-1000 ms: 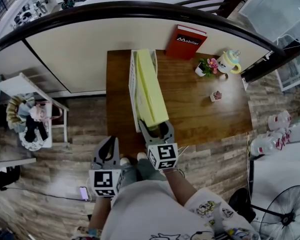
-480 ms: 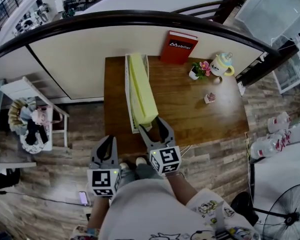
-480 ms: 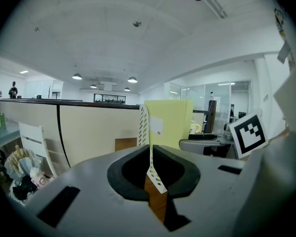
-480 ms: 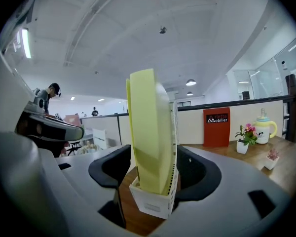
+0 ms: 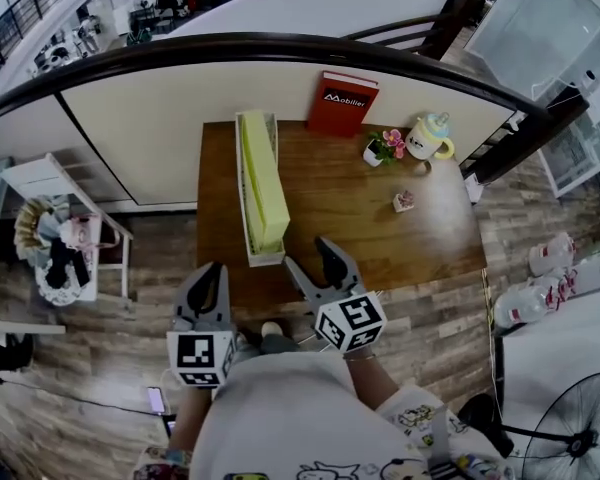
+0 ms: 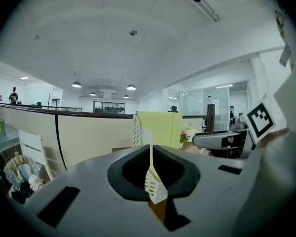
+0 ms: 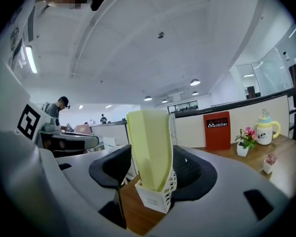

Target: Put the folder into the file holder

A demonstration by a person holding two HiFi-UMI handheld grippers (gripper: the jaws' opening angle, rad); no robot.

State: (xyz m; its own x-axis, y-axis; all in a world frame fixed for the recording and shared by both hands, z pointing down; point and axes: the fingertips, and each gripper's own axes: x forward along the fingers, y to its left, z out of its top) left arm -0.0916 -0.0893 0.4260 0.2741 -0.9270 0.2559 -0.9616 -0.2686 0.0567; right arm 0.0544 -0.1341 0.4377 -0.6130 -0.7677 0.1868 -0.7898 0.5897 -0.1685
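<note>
A pale yellow folder (image 5: 263,176) stands upright inside the white slotted file holder (image 5: 251,258) at the left end of the brown table (image 5: 360,218). My right gripper (image 5: 308,255) is open, hanging just off the table's near edge, a little right of the holder's near end and not touching it. In the right gripper view the folder (image 7: 149,147) and file holder (image 7: 155,200) show between the wide jaws. My left gripper (image 5: 208,274) is open and empty over the floor, nearer me. The left gripper view shows the folder (image 6: 160,127) beyond its jaws.
Along the table's far side stand a red box (image 5: 340,102), a small flower pot (image 5: 378,148) and a yellow-green cup (image 5: 427,136); a tiny pot (image 5: 404,202) sits mid-right. A white rack with clothes (image 5: 65,238) is left of the table, a fan (image 5: 570,428) at lower right.
The right gripper, closed on the folder's near end a second ago, has opened and drawn back towards me. The folder now stands free in the holder. The left gripper has stayed open.
</note>
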